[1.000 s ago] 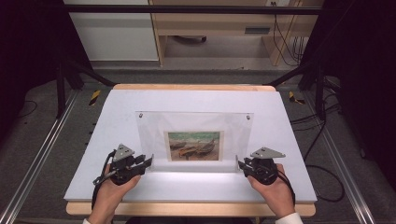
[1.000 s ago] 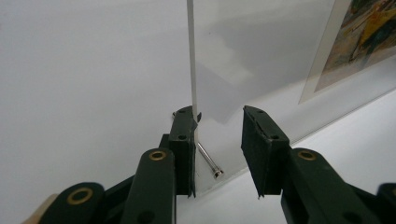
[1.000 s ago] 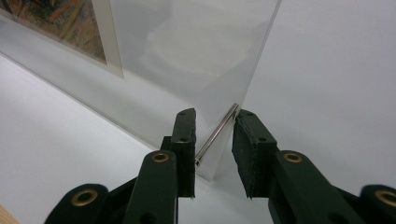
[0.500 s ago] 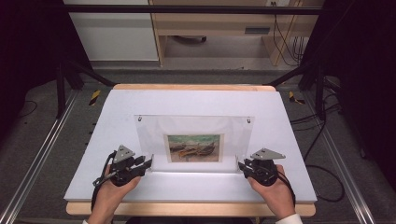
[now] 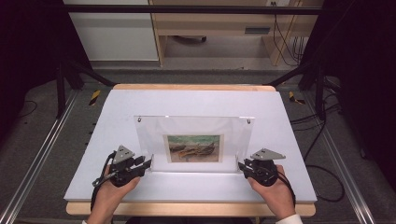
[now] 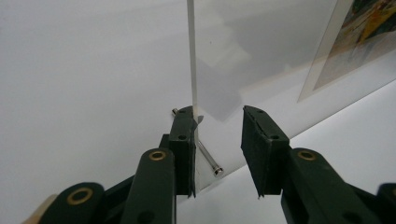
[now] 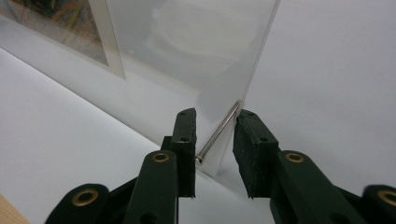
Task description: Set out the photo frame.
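tools [image 5: 150,163] [image 5: 240,165] at acrylic frame [image 5: 194,133] corners

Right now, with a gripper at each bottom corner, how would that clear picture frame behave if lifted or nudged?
The clear picture frame stands upright on a thin edge on slim metal pins, so a nudge would probably tip it. Its flat, straight panel looks stiff, not floppy. The glossy surface may slip between the left gripper and right gripper jaws.

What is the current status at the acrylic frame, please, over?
Left gripper open, jaws straddling acrylic frame bottom corner at its metal pin. Right gripper open around opposite corner pin. Frame upright on table, picture inside. Nothing obstructing.
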`<state>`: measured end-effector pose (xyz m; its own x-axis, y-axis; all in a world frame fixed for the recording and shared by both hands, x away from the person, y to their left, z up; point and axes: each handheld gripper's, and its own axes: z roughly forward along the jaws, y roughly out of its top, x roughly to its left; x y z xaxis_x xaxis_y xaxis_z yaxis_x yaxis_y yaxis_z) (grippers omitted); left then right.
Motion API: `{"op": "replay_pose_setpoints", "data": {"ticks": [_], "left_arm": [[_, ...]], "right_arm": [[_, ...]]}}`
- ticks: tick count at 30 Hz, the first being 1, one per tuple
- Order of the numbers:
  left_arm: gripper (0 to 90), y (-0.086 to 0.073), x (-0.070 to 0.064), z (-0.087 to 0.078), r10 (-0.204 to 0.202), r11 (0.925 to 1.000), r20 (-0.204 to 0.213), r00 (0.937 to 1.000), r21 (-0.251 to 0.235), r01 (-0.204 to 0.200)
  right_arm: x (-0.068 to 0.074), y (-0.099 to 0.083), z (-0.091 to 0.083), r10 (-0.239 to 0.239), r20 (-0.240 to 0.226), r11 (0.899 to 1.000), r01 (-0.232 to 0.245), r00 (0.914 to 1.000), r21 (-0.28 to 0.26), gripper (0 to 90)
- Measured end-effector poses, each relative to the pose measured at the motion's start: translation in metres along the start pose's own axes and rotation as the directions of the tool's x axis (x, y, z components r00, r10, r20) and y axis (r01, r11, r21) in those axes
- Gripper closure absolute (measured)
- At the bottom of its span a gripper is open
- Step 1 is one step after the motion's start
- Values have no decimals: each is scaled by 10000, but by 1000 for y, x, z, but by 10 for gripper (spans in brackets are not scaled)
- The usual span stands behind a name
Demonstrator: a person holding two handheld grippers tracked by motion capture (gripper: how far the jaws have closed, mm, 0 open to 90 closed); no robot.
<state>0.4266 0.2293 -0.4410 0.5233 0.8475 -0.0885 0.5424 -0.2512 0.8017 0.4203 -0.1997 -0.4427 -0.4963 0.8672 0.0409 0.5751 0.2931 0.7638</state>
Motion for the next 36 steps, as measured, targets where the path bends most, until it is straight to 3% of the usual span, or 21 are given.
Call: {"op": "replay_pose_setpoints", "data": {"ticks": [7,13,17,20,22,30,36], "left_arm": [[593,0,0,0,300,9995,101,9995,-4,-300],[343,2,-1,-3,936,9954,-117,9955,-188,-938],[197,2,-1,-5,1236,9919,-41,9923,-286,-1236],[129,2,-2,-6,1304,9908,45,9915,-373,-1301],[115,3,-3,-9,1480,9882,44,9890,-417,-1476],[65,9,-12,-17,1828,9796,-10,9831,-852,-1823],[54,8,-16,-25,2001,9759,-211,9796,-848,-2011]], "right_arm": [[0,0,0,-25,-230,10000,24,9997,-34,612],[6,5,4,-333,-47,9994,332,9994,-112,323],[10,8,7,-824,244,9954,835,9963,-477,174],[11,10,8,-868,467,9943,894,9951,-579,114],[12,11,7,-777,535,9950,808,9955,-588,100],[18,15,1,-1182,763,9880,1250,9900,-912,63],[22,17,-8,-1364,908,9851,1447,9865,-928,60]]}}
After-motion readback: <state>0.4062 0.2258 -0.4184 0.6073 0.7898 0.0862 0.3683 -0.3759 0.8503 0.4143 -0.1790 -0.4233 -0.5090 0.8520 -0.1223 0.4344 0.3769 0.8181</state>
